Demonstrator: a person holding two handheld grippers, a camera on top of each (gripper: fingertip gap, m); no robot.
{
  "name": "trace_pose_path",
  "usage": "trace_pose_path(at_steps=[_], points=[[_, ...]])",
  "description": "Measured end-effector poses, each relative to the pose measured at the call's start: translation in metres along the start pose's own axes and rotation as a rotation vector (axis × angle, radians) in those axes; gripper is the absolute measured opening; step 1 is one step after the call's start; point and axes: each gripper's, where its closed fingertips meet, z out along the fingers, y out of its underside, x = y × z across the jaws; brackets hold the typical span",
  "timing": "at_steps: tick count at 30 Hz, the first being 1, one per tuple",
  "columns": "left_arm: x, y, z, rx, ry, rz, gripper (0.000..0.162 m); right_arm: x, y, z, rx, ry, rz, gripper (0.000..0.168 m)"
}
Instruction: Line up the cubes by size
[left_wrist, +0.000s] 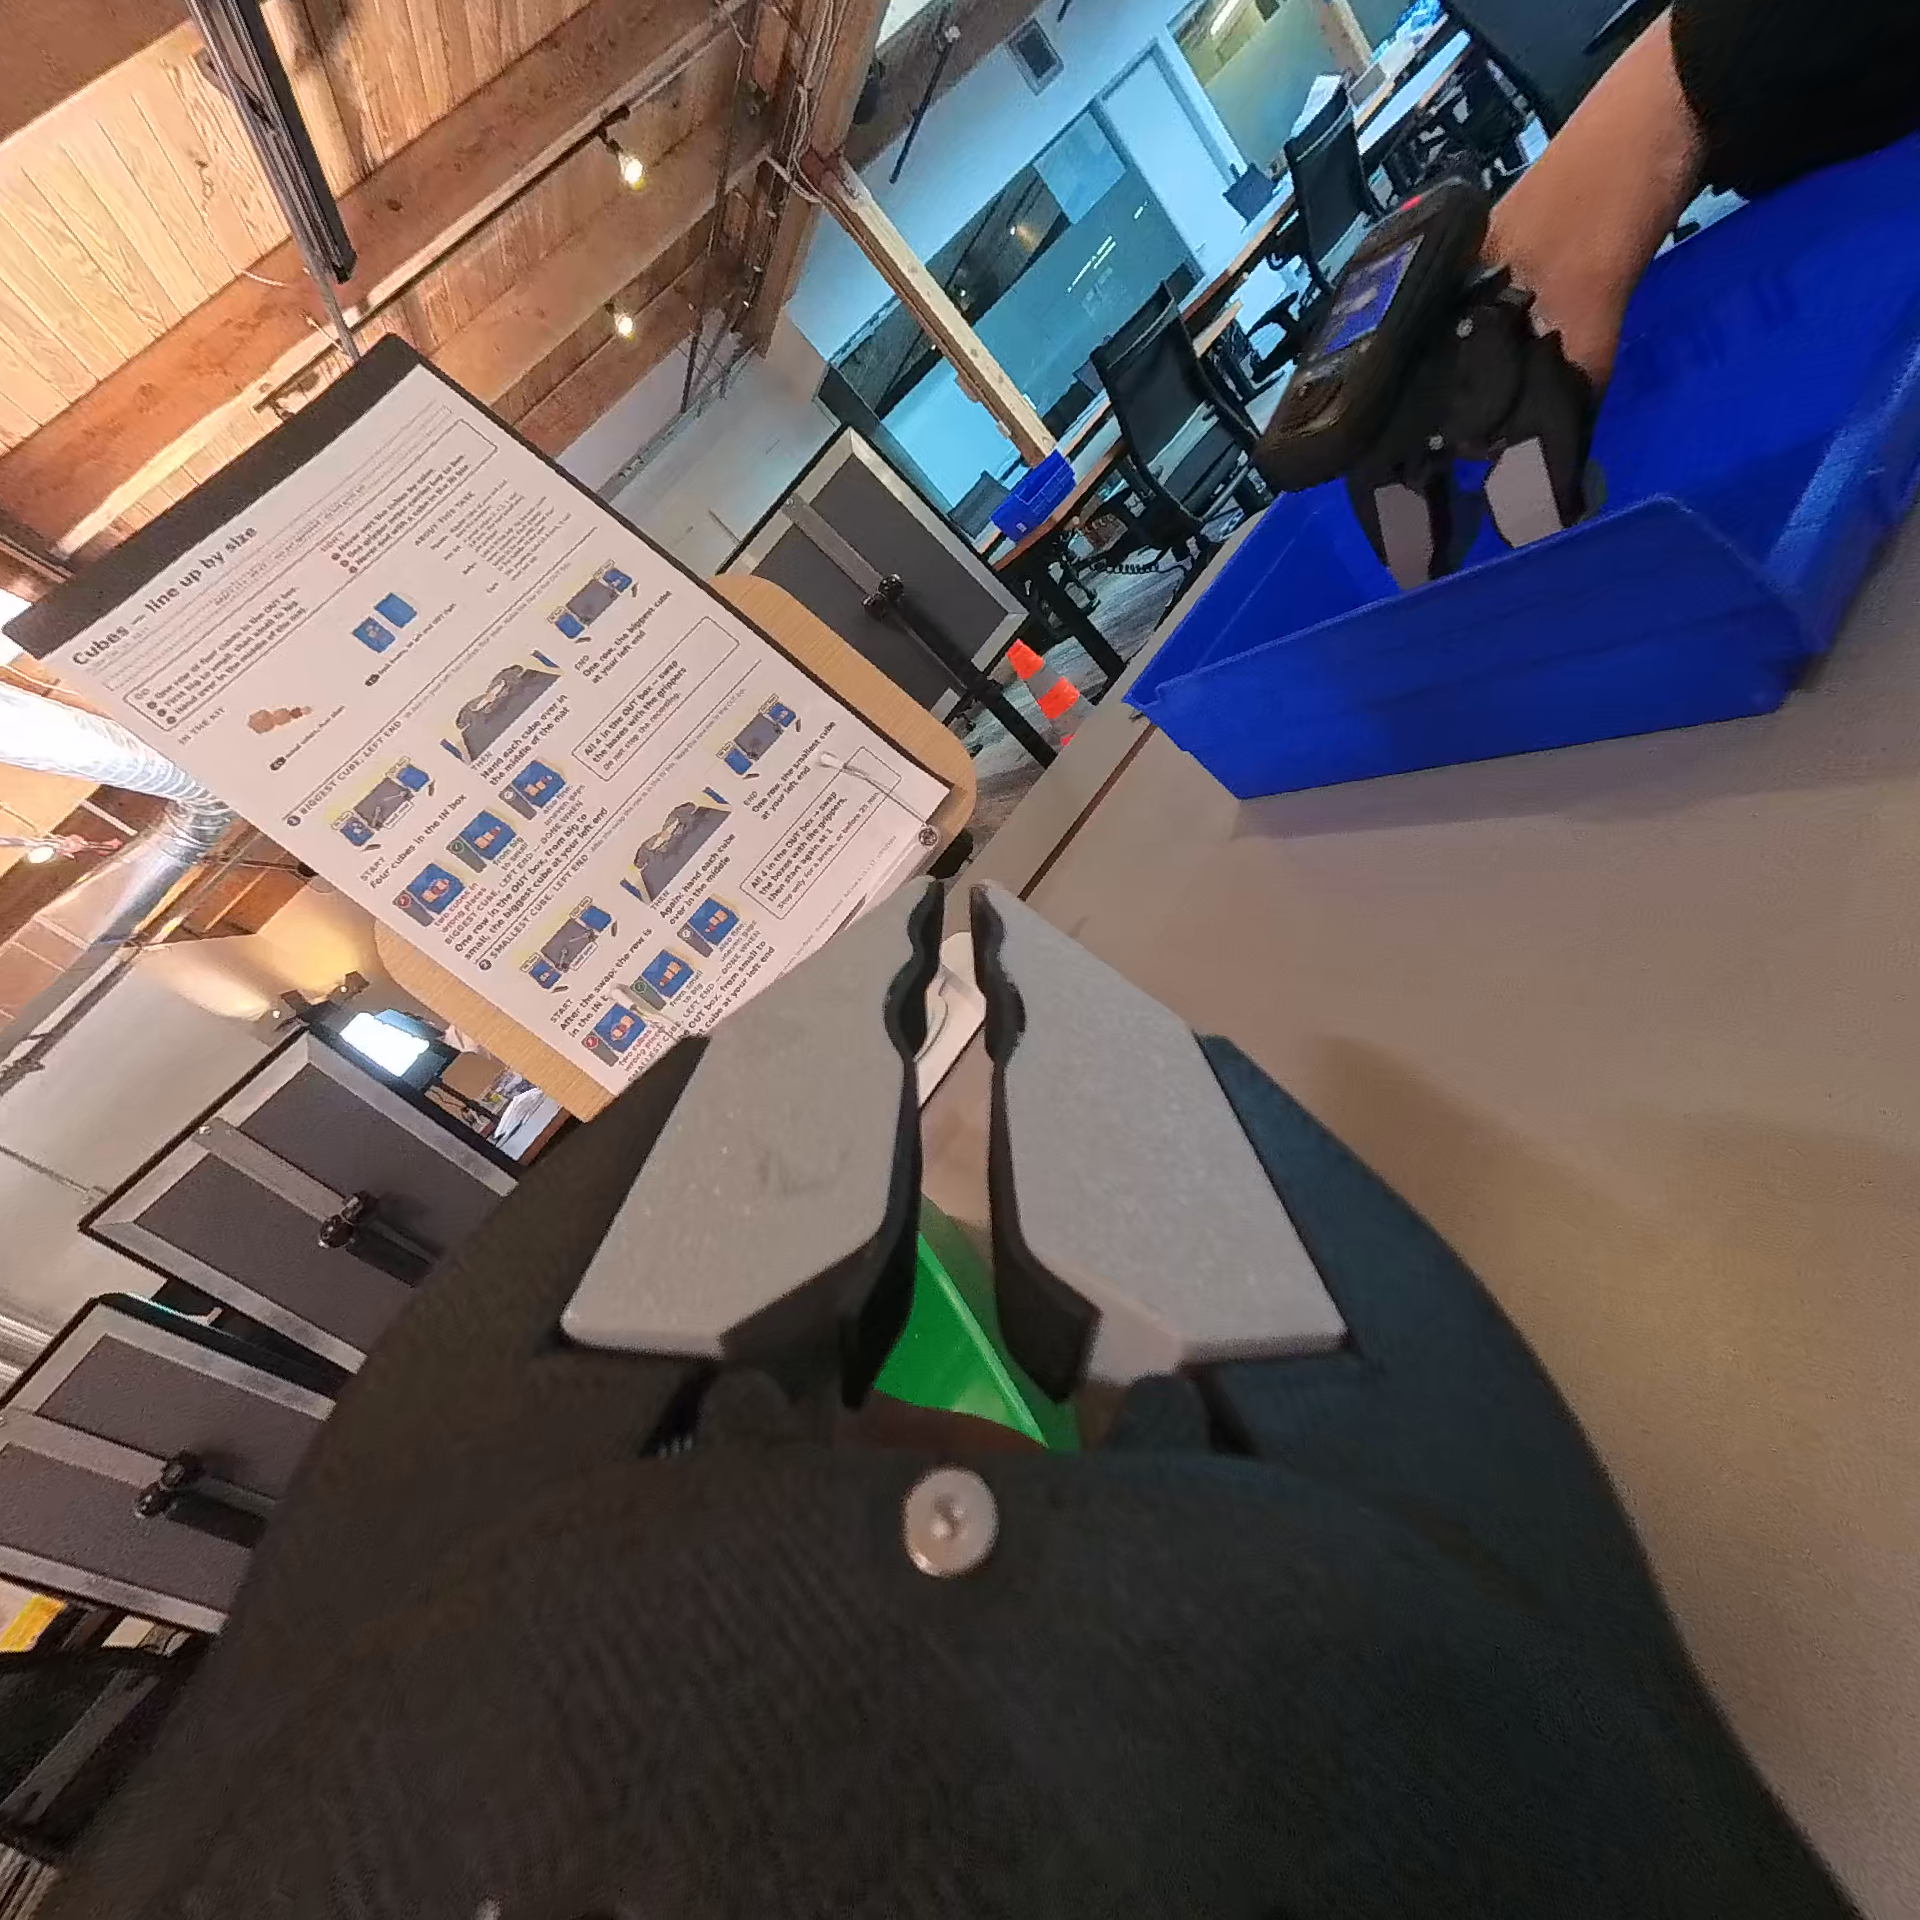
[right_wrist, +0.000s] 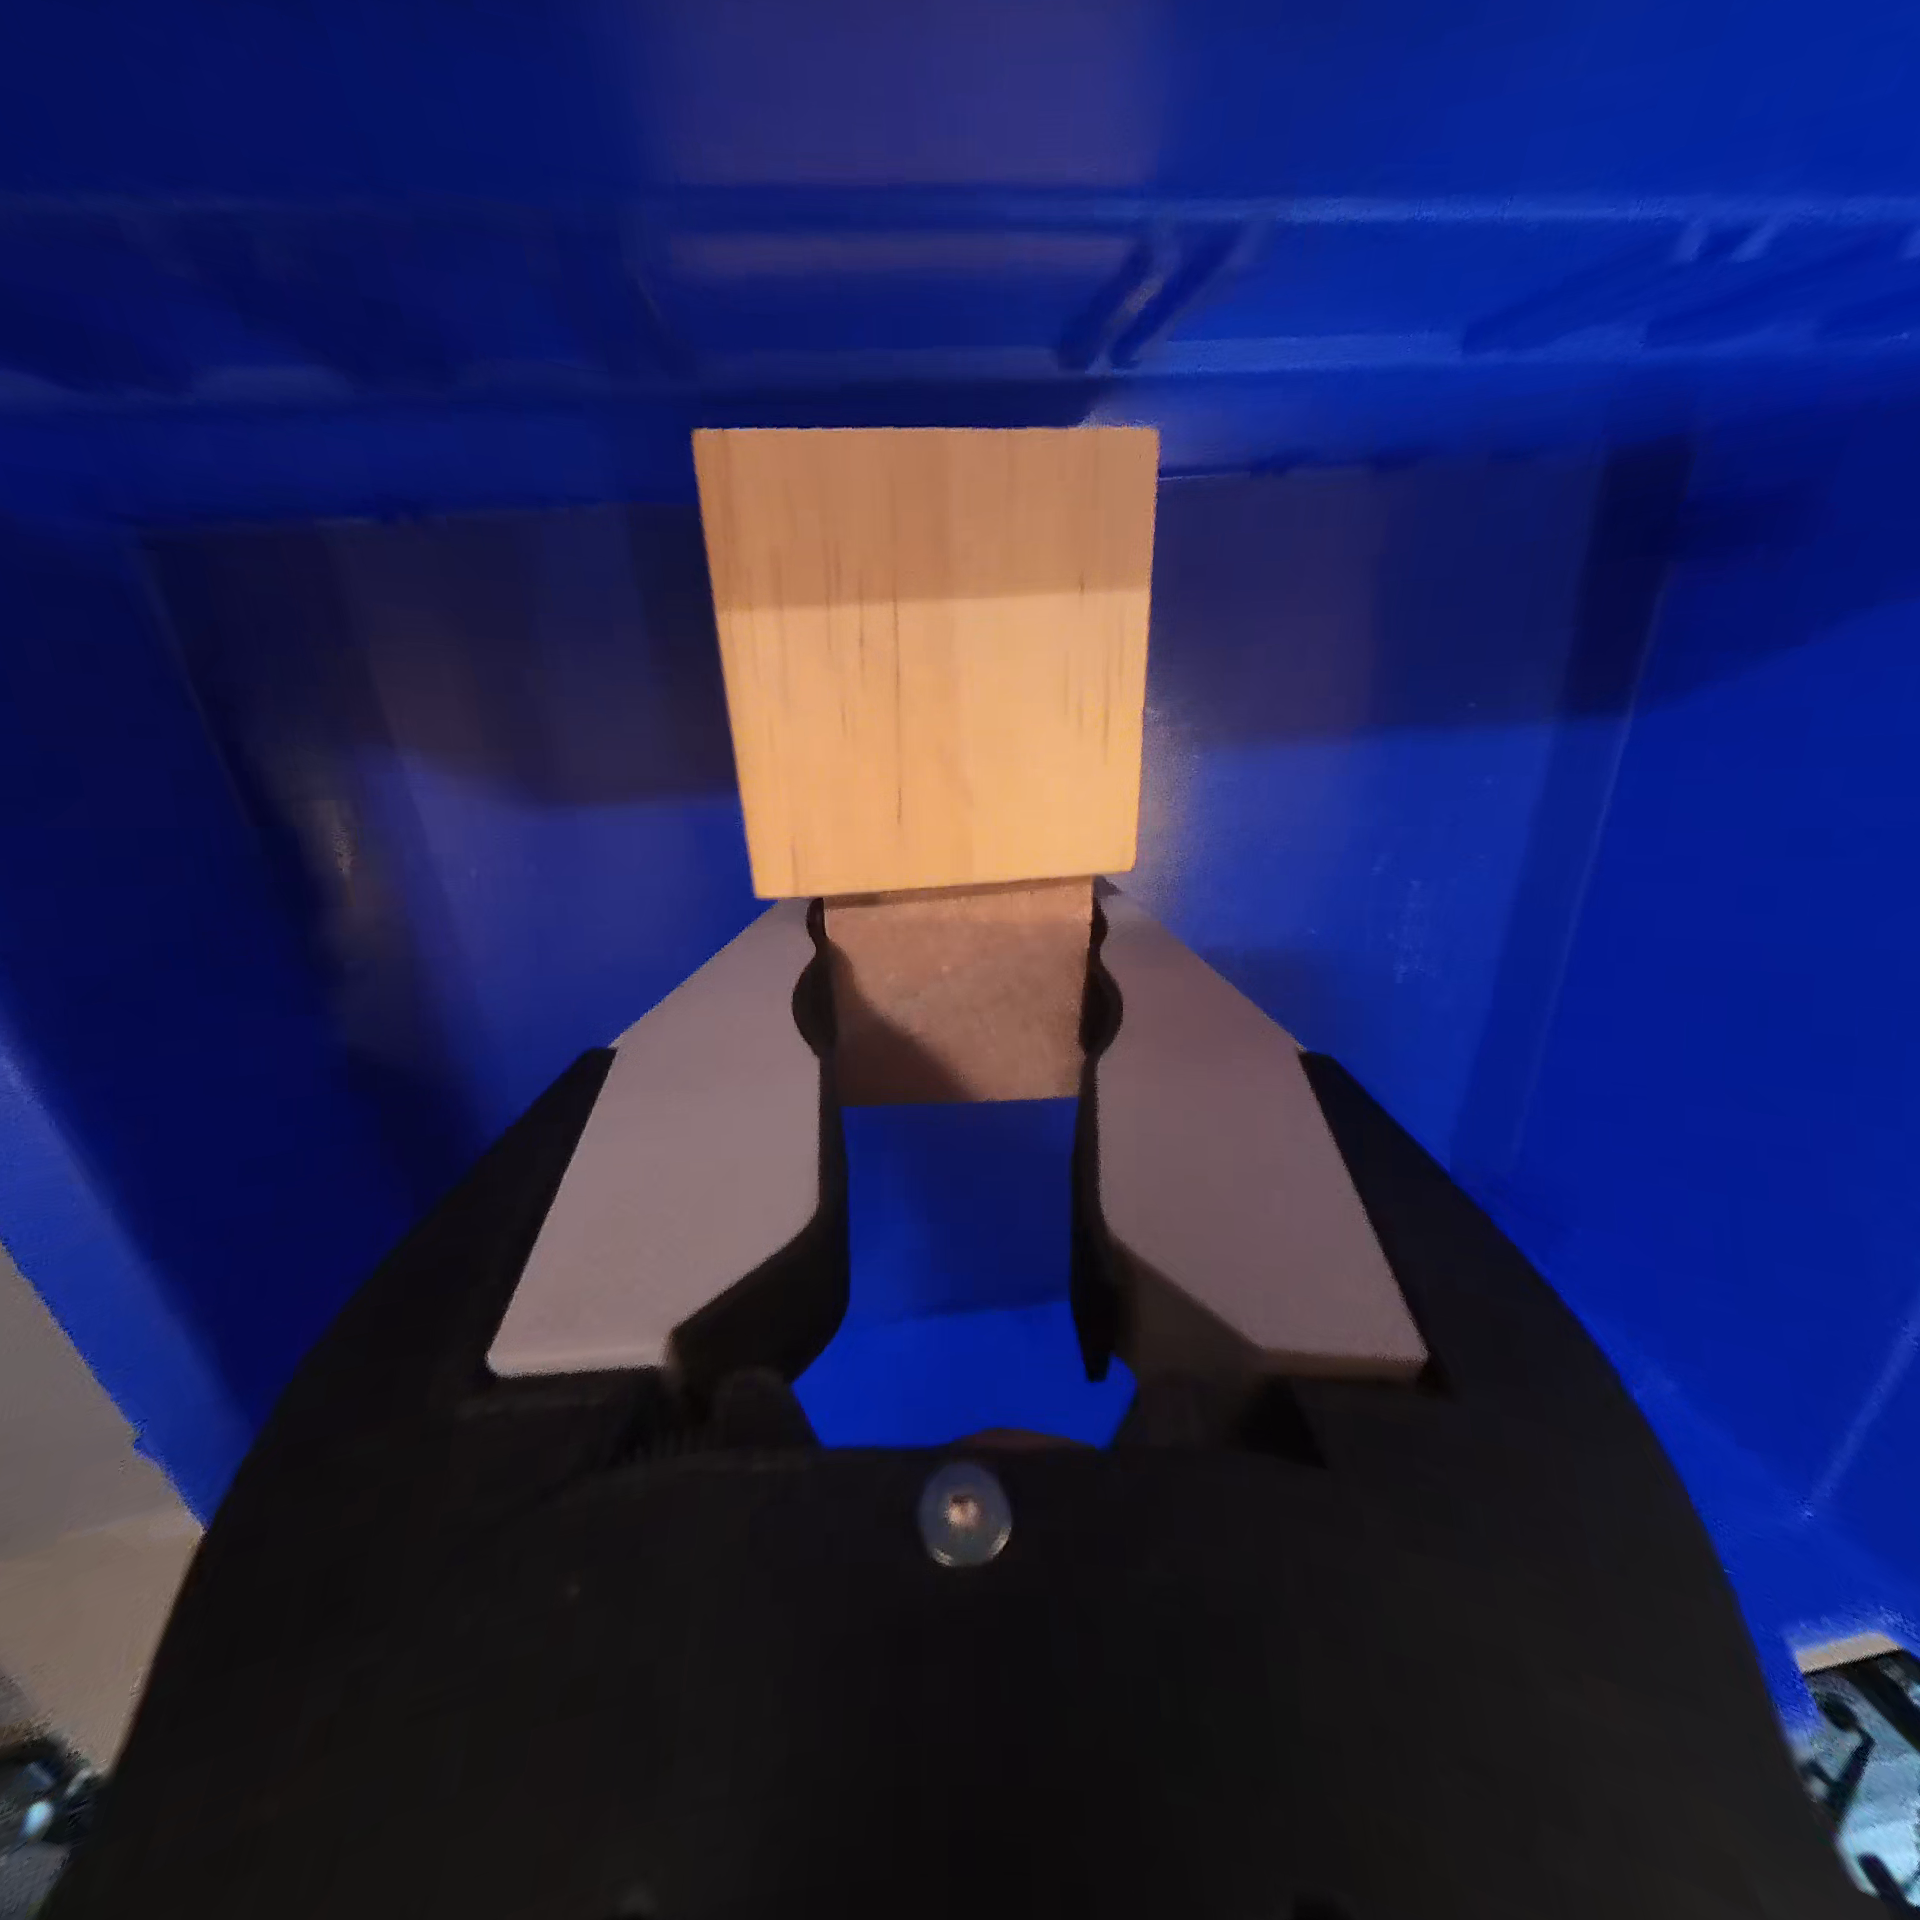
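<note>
My right gripper (right_wrist: 956, 904) is inside a blue bin (right_wrist: 1455, 312) and is shut on a pale wooden cube (right_wrist: 925, 665). The cube sits between the fingertips and rises above them. Its near face between the fingers is in shadow. In the left wrist view the right gripper (left_wrist: 1460, 530) dips into the blue bin (left_wrist: 1455, 675), held by a person's hand, and the bin's front wall hides its tips. My left gripper (left_wrist: 956, 904) is shut and empty, held tilted above the grey table (left_wrist: 1455, 1143). No other cubes show.
A printed instruction sheet (left_wrist: 468, 727) stands on a board at the table's far edge. A green object (left_wrist: 956, 1340) shows below the left gripper's fingers. Two orange cones (left_wrist: 1039, 686) stand on the floor beyond the table. Desks and chairs fill the background.
</note>
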Motion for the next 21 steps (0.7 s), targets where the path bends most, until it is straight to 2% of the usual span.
trace_pose_path(at_steps=[1,5,7,9,13,16,18,21], points=[[0.000,0.000,0.000,0.000,0.001,0.002,0.002,0.000,-0.001,0.000,0.003,-0.009,0.008,0.044],[0.004,0.000,-0.002,-0.006,0.023,0.016,0.006,-0.004,-0.001,0.000,0.013,-0.037,0.036,0.045],[0.010,0.003,-0.003,-0.024,0.075,-0.030,0.009,-0.009,0.000,-0.001,-0.002,-0.068,0.053,0.051],[0.012,0.007,-0.005,-0.053,0.129,-0.153,0.010,-0.007,-0.001,-0.004,0.014,-0.049,0.059,0.062],[-0.005,0.017,-0.010,-0.086,0.110,-0.276,0.011,-0.005,-0.002,-0.022,0.055,-0.011,0.100,0.080],[-0.023,0.039,-0.023,-0.184,0.062,-0.203,0.013,-0.006,-0.014,-0.055,0.177,0.062,0.141,0.082],[-0.044,0.052,-0.038,-0.230,0.043,-0.189,0.014,-0.021,-0.039,-0.089,0.325,0.107,0.144,0.082],[-0.045,0.075,-0.061,-0.308,0.278,-0.084,0.018,-0.076,-0.095,-0.141,0.575,0.148,0.010,0.081]])
